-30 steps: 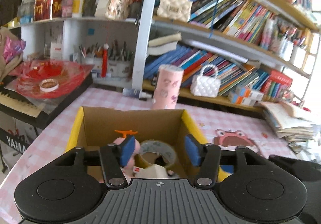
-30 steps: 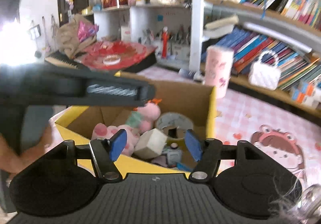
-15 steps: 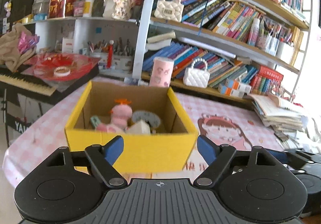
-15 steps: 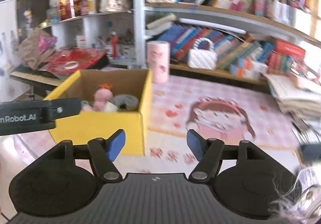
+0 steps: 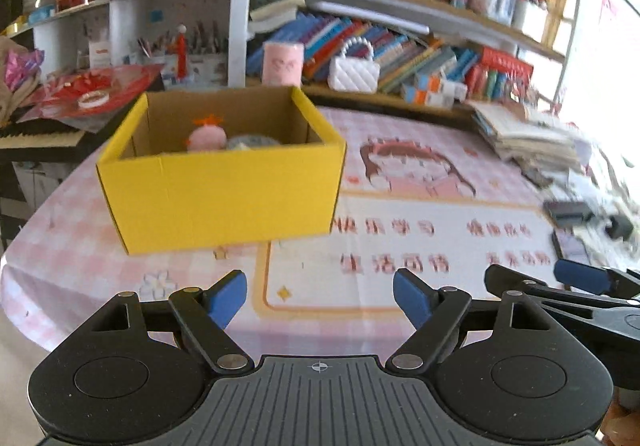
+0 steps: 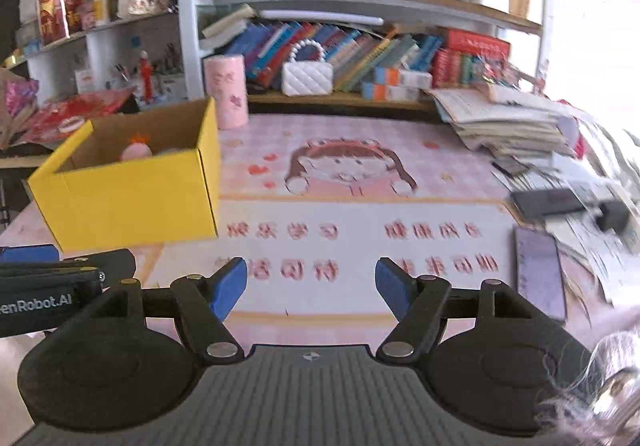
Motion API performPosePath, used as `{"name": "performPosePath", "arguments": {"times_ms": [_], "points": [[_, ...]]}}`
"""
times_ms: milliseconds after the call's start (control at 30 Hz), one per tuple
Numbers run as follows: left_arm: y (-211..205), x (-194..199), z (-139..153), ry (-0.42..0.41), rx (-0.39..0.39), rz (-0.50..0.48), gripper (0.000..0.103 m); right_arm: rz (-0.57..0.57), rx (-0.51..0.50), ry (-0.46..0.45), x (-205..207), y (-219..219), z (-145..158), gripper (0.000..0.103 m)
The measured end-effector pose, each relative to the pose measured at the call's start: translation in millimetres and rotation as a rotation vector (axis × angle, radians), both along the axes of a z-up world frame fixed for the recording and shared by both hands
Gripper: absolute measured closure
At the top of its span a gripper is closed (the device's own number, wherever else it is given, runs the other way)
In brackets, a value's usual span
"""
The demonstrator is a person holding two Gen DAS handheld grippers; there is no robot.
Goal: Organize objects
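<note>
A yellow cardboard box (image 5: 220, 198) stands on the pink cartoon mat (image 5: 400, 246); it also shows at the left in the right wrist view (image 6: 132, 198). A pink plush toy (image 5: 207, 136) and a tape roll (image 5: 250, 141) show above its rim. My left gripper (image 5: 320, 296) is open and empty, well back from the box near the table's front edge. My right gripper (image 6: 311, 288) is open and empty, to the right of the box. Each gripper shows at the edge of the other's view.
A pink cylinder (image 6: 226, 90) stands behind the box. A white quilted handbag (image 6: 307, 76) sits on the low bookshelf. A paper stack (image 6: 504, 122), a dark phone (image 6: 538, 270) and black items (image 6: 548, 202) lie at the right. A keyboard with red wrapping (image 5: 80, 94) is at the left.
Both grippers have pulled back and away from over the box toward the table's front edge. The left jaws opened wider. The box now stands farther off.
</note>
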State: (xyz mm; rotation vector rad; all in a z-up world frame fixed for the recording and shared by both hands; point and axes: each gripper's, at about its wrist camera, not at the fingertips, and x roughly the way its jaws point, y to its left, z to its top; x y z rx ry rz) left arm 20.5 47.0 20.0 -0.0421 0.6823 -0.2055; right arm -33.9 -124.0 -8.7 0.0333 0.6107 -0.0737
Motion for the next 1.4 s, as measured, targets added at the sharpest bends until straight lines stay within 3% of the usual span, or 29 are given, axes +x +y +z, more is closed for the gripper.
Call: {"name": "performPosePath", "arguments": {"times_ms": [400,733,1400], "points": [[-11.0,-13.8,-11.5,0.055,0.132,-0.025,0.020,-0.099,0.018,0.064,-27.6,-0.8,-12.2,0.026],[-8.9,-16.2,-16.6,0.081,0.164,-0.023,0.016,-0.137,0.002,0.097,-27.2,6.3,-18.8,0.013],[-1.5,-14.8,-14.1,0.089,0.164,0.040,0.013,-0.122,-0.009,0.111,-23.5,14.4,-20.7,0.012]]}}
